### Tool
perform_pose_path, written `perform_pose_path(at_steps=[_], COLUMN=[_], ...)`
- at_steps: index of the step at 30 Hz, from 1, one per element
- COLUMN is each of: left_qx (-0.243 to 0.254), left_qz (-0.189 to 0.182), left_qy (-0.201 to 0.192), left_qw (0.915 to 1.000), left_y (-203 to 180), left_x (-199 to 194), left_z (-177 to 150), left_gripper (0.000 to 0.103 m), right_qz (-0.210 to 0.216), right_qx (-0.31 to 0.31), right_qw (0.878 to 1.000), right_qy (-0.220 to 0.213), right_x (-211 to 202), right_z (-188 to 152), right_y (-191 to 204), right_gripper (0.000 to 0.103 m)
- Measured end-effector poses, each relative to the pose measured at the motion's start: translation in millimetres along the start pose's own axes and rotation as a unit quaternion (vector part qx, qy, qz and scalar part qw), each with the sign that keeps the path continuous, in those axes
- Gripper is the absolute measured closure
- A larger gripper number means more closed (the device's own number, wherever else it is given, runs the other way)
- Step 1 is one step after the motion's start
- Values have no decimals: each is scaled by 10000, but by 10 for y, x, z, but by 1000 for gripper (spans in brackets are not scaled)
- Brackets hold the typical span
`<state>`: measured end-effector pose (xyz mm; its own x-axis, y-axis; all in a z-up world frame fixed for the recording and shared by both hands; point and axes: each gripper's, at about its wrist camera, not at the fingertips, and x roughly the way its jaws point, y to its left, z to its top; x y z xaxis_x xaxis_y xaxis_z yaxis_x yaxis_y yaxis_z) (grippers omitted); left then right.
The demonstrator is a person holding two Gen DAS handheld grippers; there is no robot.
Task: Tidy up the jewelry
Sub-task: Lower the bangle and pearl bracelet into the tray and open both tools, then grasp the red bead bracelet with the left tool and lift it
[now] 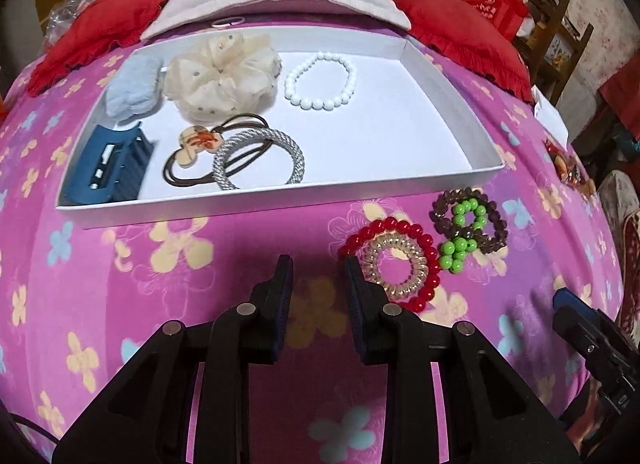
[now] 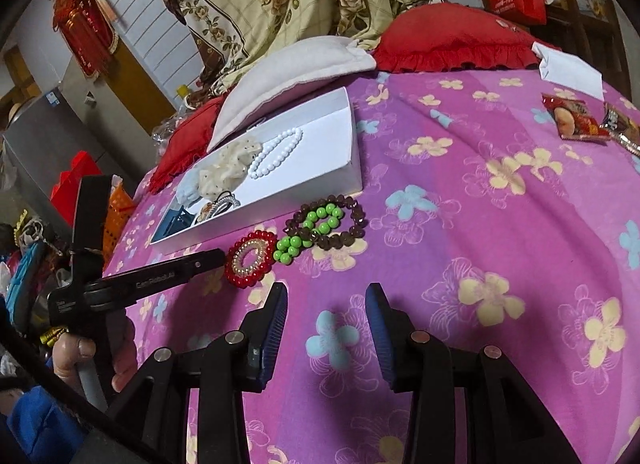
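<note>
The left gripper (image 1: 318,284) is being carried with its jaws partly spread and nothing between them, its right finger just touching, it seems, the red bead bracelet (image 1: 416,232) lying just right of its tips, probably the next piece to be taken. A clear spiral hair tie (image 1: 416,264) is lying inside that bracelet. Ahead of the claw, the white box (image 1: 460,131) is already holding sorted pieces. The right gripper (image 2: 326,304) is being held spread and empty over the bedspread (image 2: 480,223), with the green bead bracelet (image 2: 316,227) ahead-left.

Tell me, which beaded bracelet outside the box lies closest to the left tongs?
The red beaded bracelet, ringing a clear spiral hair tie; it sits right beside the left tongs. The green and brown ones lie farther away.
</note>
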<state>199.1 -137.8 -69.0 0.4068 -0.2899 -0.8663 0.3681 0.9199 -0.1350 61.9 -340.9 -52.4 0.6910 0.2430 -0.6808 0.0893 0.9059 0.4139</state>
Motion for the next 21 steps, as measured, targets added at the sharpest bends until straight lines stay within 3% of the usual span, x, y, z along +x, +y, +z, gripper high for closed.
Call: perform_pose_path(at_steps=[3, 7, 21], left_qx=[167, 1, 223], left_qz=[92, -258, -351], left_qy=[1, -104, -5], left_qw=[9998, 9996, 9991], left_y=[-44, -2, -124], left_x=[44, -54, 46], left_z=[7, 54, 64], left_gripper=[79, 80, 80], right_qz=[6, 27, 61], right_qx=[36, 66, 110], right_qw=[10000, 10000, 9998], right_qy=[45, 55, 147], right_x=[39, 56, 137], right_z=[-17, -17, -49], right_y=[-14, -35, -48], right_gripper=[64, 64, 64])
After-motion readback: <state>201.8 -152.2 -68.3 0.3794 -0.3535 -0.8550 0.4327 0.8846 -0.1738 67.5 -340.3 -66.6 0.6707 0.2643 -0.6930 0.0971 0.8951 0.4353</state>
